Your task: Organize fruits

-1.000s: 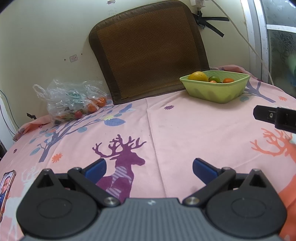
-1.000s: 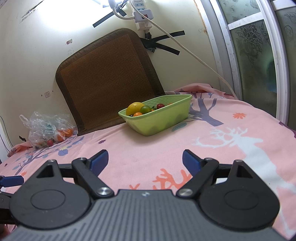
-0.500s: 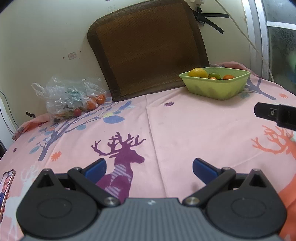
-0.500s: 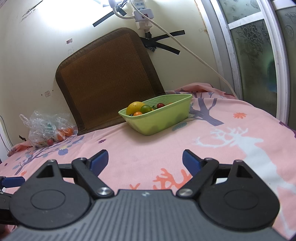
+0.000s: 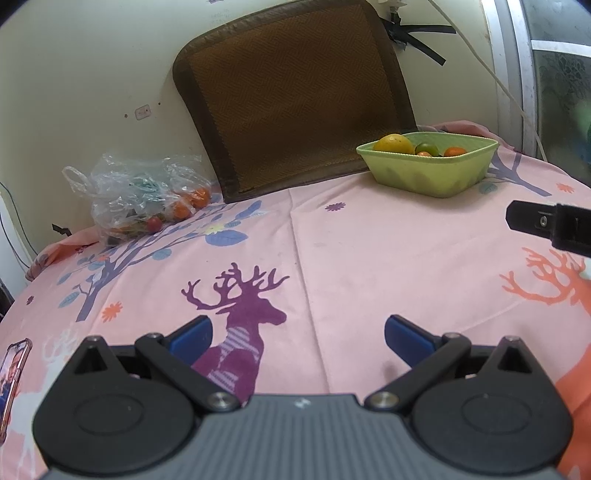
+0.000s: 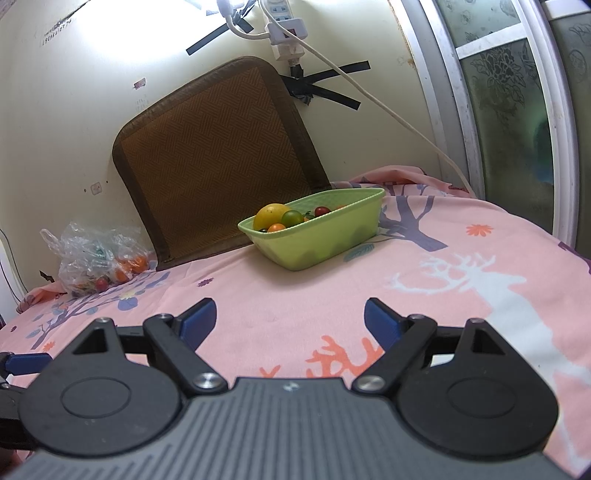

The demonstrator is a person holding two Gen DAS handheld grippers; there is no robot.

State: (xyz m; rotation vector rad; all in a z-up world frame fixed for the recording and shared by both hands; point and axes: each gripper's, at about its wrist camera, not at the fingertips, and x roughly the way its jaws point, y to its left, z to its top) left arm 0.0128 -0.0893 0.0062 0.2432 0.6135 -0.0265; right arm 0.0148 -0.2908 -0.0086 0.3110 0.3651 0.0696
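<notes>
**Both tools waiting wide over the sheet, fruit at the far edge**

You are holding the left tool (image 5: 297, 332) with its blue fingers spread wide and nothing between them, hovering over the purple deer on the pink sheet (image 5: 369, 258). Your right tool (image 6: 290, 317) is gaping just as wide and empty.

The green basket (image 6: 317, 243) is sitting near the far edge of the bed, just in front of the brown woven mat (image 6: 218, 158) leaning on the wall. It is carrying a yellow fruit (image 6: 269, 216), a green one (image 6: 292, 218) and small tomatoes. The plastic bag of fruit (image 5: 144, 195) is lying at the far left corner, well apart from the basket.

Only the left view is showing you the phone (image 5: 14, 373) at the near left edge; only the right view is showing the power strip (image 6: 286, 27) above the mat.
</notes>
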